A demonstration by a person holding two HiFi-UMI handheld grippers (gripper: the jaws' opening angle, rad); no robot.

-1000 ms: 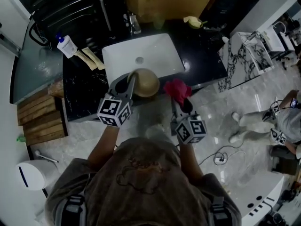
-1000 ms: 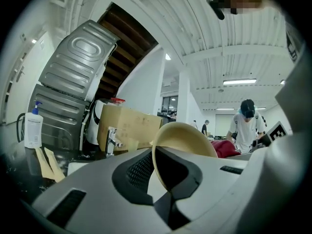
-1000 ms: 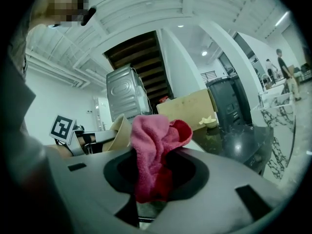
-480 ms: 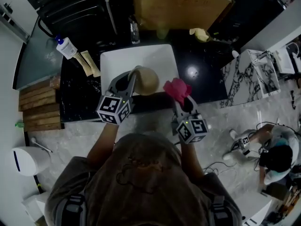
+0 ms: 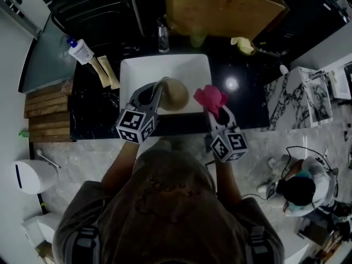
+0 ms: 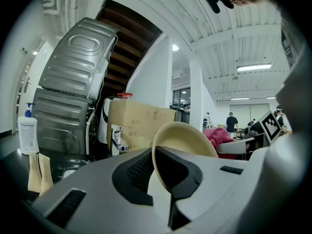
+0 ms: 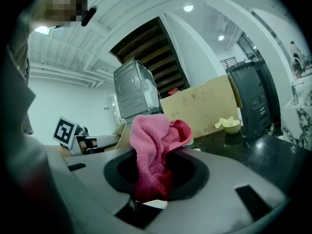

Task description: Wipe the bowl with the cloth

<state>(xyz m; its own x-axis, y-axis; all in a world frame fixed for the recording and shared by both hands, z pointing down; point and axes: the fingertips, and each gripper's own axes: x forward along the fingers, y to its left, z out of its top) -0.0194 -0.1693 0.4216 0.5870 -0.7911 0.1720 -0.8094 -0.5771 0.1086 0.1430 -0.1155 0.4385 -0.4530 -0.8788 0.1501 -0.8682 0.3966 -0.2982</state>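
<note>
No legible text anywhere. Faint print on cardboard box (image 7: 204, 101), 3 o'clock in right gripper view: unreadable. Pump bottle (image 5: 82, 51) label, 10 o'clock in head view: blurred. Left cube (image 5: 135, 126), right cube (image 5: 229, 146): square marker patterns only.

The head view is dim and underexposed, with one glare spot (image 5: 231, 84) on the dark desk (image 5: 245, 108). Both gripper views are brighter, lit by ceiling lamps (image 6: 254, 67), fisheye-bent, with black vignetted corners.
</note>
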